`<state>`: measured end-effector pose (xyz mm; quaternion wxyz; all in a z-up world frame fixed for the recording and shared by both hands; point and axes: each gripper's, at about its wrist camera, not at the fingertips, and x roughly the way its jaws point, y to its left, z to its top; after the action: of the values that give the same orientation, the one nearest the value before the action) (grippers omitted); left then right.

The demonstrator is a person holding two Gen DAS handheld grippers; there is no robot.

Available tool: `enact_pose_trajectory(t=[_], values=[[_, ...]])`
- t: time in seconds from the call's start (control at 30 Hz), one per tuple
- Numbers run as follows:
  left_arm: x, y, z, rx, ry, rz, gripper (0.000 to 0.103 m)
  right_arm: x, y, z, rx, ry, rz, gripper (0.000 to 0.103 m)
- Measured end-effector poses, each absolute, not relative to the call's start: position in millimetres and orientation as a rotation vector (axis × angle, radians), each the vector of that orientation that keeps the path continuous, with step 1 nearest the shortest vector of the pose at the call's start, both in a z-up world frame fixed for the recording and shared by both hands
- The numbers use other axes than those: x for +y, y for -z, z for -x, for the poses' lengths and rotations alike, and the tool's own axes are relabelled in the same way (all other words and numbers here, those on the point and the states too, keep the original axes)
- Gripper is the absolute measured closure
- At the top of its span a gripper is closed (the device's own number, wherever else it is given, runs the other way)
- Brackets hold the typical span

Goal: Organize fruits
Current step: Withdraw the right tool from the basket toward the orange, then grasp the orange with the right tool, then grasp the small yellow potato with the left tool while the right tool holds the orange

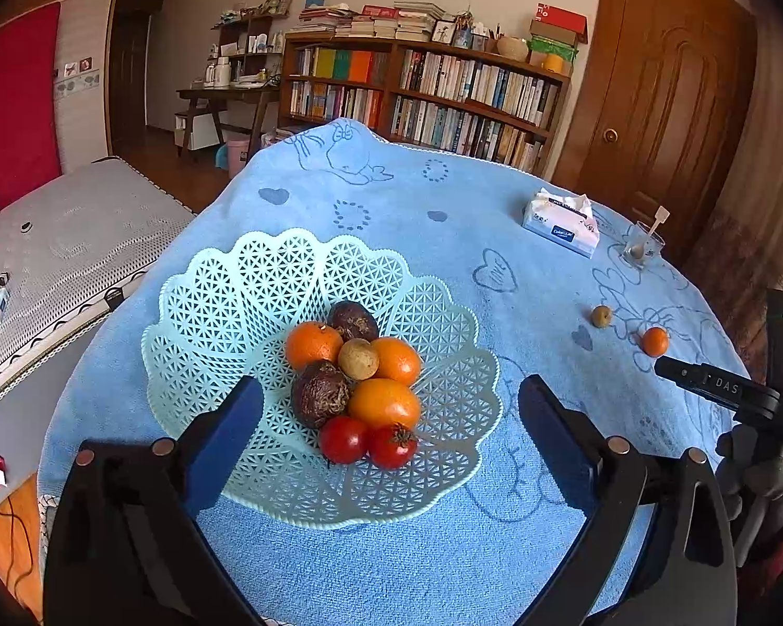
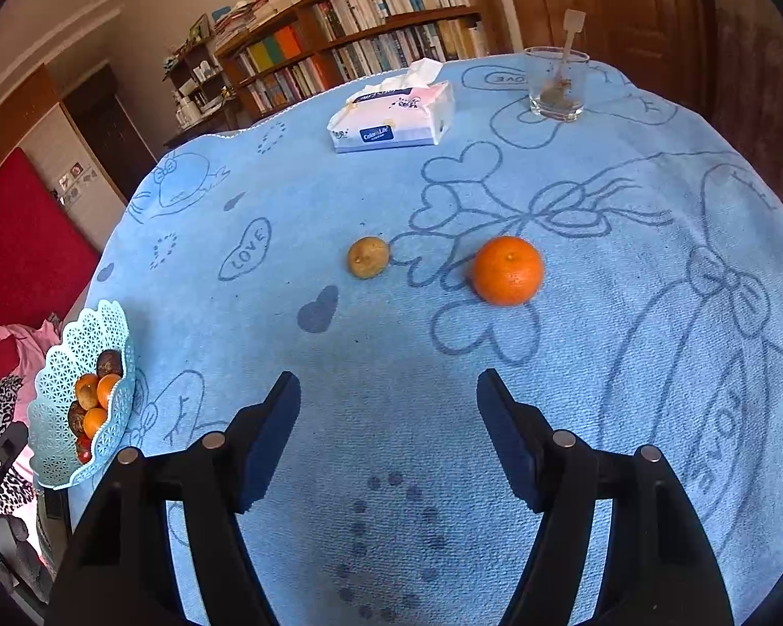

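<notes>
A pale green lattice basket (image 1: pixel 224 308) sits on the blue cloth and holds several fruits: oranges (image 1: pixel 313 343), dark passion fruits (image 1: pixel 319 392), two red tomatoes (image 1: pixel 343 438) and a small tan fruit (image 1: pixel 358 359). My left gripper (image 1: pixel 391 396) hovers open over the basket's near rim, with nothing between its fingers. On the cloth to the right lie a loose orange (image 2: pixel 507 270) and a small tan fruit (image 2: pixel 368 257). My right gripper (image 2: pixel 389 391) is open and empty, short of both. The basket (image 2: pixel 62 365) appears at the far left in the right wrist view.
A tissue pack (image 2: pixel 391 117) and a glass (image 2: pixel 556 83) with a stick in it stand at the table's far side. The other gripper's black body (image 1: pixel 725 391) is at the right edge. A bed (image 1: pixel 68 255) lies left of the table, a bookshelf (image 1: pixel 423 88) behind.
</notes>
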<state>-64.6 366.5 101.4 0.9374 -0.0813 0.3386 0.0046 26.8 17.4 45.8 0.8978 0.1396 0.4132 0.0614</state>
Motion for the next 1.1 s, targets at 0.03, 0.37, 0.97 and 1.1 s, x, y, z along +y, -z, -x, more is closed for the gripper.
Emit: enact_pose_trajectory(t=[0.03, 0.37, 0.97, 1.1], values=[[365.2, -101.0, 63.3, 0.695, -0.007, 0.166, 0.004, 12.6, -45.3, -28.8, 0.856, -0.115, -0.294, 0.033], [342.8, -103.6, 52.3, 0.697, 0.039, 0.131, 0.004, -17.2, -42.4, -61.4, 0.856, -0.023, -0.291, 0.033], [298.4, -101.2, 22.3, 0.722, 0.103, 0.060, 0.004, -16.0, -21.1, -113.5, 0.905, 0.045, -0.191, 0.045], [284.8, -100.4, 14.9, 0.727, 0.122, 0.034, 0.004, -13.4, -21.3, -109.9, 0.905, 0.039, -0.131, 0.062]])
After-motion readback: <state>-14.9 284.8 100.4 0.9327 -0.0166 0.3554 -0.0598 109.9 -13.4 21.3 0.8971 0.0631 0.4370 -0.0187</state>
